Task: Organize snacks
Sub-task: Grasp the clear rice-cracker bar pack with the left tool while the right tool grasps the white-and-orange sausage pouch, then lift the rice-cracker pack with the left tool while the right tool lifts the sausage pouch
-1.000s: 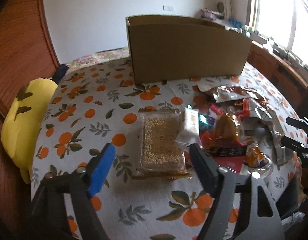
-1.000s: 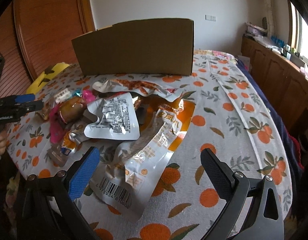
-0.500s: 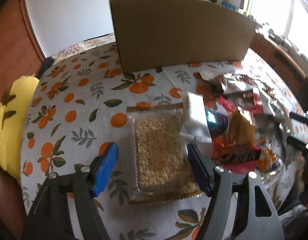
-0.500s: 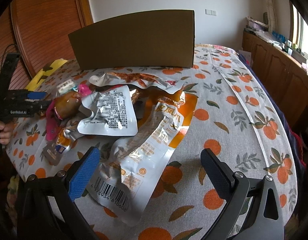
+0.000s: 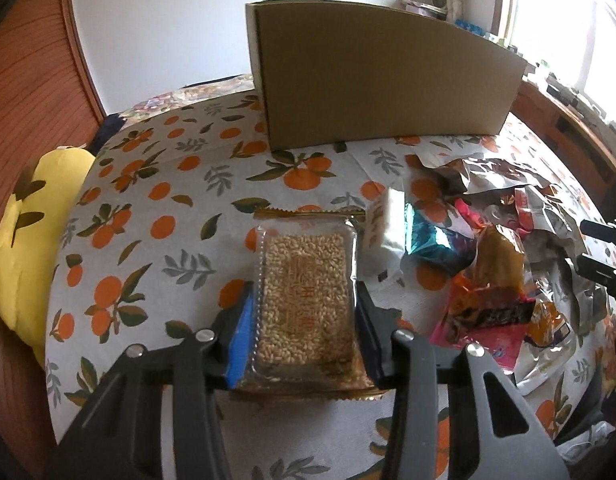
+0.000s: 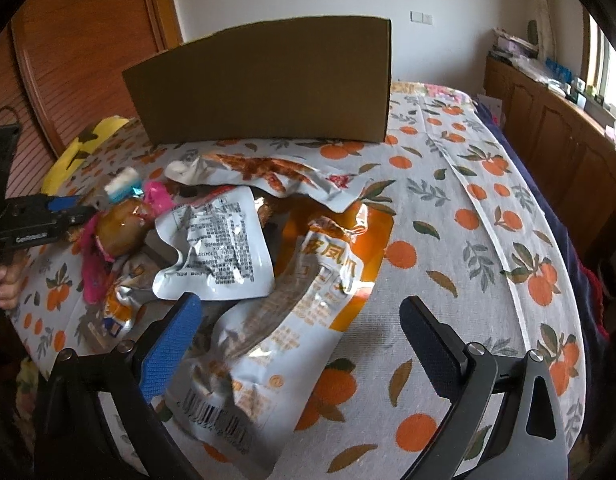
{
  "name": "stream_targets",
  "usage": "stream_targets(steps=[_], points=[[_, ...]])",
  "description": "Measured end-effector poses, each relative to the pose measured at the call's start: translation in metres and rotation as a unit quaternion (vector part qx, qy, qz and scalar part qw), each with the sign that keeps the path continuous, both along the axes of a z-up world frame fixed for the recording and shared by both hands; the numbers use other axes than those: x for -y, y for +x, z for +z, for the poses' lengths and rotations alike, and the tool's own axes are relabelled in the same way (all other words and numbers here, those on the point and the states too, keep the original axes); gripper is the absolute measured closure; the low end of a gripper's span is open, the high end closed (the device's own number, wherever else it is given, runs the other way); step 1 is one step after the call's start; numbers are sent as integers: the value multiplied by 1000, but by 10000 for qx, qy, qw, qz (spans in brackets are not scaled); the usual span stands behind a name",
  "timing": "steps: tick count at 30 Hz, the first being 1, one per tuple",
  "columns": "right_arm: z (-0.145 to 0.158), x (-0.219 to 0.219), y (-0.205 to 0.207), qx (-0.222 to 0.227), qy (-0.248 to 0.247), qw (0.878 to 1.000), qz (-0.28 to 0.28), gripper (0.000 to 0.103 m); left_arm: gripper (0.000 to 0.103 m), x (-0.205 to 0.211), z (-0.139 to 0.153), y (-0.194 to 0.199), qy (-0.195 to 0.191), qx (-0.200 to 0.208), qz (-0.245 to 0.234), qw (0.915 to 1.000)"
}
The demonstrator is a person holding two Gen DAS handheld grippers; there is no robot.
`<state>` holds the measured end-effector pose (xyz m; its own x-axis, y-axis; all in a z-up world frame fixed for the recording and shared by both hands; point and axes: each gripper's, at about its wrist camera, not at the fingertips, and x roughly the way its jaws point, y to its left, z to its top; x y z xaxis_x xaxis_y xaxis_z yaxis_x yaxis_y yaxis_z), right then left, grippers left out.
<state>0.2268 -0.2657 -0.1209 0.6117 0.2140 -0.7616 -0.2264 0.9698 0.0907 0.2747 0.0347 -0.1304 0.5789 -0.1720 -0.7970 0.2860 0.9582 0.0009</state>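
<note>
The left gripper (image 5: 303,316) has just been closing, and its blue pad and black pad now press against the two long sides of a clear pack of puffed-grain bars (image 5: 303,300), which lies flat between them on the orange-print tablecloth (image 5: 155,216). The near end of the pack sits deep between the fingers; its far end, with a gold crimped edge, sticks out ahead of the tips toward the cardboard box (image 5: 372,80). Just right of the pack lie a small white sachet (image 5: 388,228) and a teal wrapper (image 5: 436,244), then the jumbled snack pile (image 5: 504,280).

The right gripper (image 6: 299,316) hangs with its jaws spread wide, gripping nothing. Its blue finger hovers over the near edge of the pile and its black finger stands over bare cloth. Between them reaches the lower part of a large white-and-orange pouch (image 6: 291,320), barcode end nearest the camera.

The left wrist view alone shows the grain pack and the grip on it, along with a yellow cushion (image 5: 31,240) at the table's left edge. The right wrist view alone shows the pile's upper layer: a silver-white pouch with printed text (image 6: 215,248), a pouch printed with fried food (image 6: 267,172) lying nearer the box, and a pink wrapper (image 6: 95,268). It also catches the left gripper from the side at the far left, with the person's hand (image 6: 5,280) around its grip.
</note>
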Motion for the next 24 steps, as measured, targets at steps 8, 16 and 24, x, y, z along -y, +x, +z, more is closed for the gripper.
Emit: stream_targets(steps=[8,16,24], points=[[-2,-8,-5,-113,-379,9989,255,22,59,-3,0,-6,-102,-19,-12,9999],[3,3,-15,-147,-291,9992,242,49,59,-7,3,-14,-212,29,40,9998],[9,1,-24,-69,-323,9989,323,62,59,1,7,-27,-215,97,-51,9997]])
